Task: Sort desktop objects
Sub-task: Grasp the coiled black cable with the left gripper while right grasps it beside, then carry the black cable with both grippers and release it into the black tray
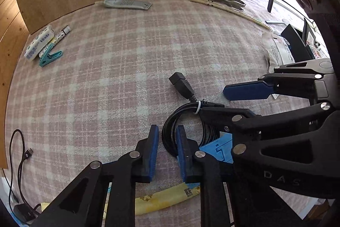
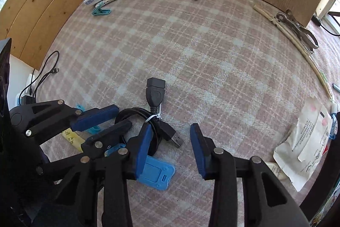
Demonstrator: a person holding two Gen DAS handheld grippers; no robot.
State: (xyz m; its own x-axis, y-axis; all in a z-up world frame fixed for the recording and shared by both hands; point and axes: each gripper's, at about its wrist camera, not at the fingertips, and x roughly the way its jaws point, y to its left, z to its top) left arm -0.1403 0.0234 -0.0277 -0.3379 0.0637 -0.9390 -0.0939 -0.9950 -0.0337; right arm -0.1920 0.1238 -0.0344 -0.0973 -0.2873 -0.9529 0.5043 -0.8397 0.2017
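Coiled black USB cable on the plaid cloth, tied with a white twist tie, female plug sticking out toward the far wall. Long axis roughly near-to-far, coil at the near end.

Left gripper: narrow gap, left arc of the coil running between the pads; contact unclear, not readable as a grip. Right gripper: medium-wide gap straddling the male plug and the tie end of the bundle, pads not touching. Both pointing steeply down, both at the cable; left closer to a pinch.

Left wrist view: yellow packet under the fingers, right gripper crossing in from the right and covering most of the blue card. Right wrist view only: male plug, the card's full outline under the coil edge.
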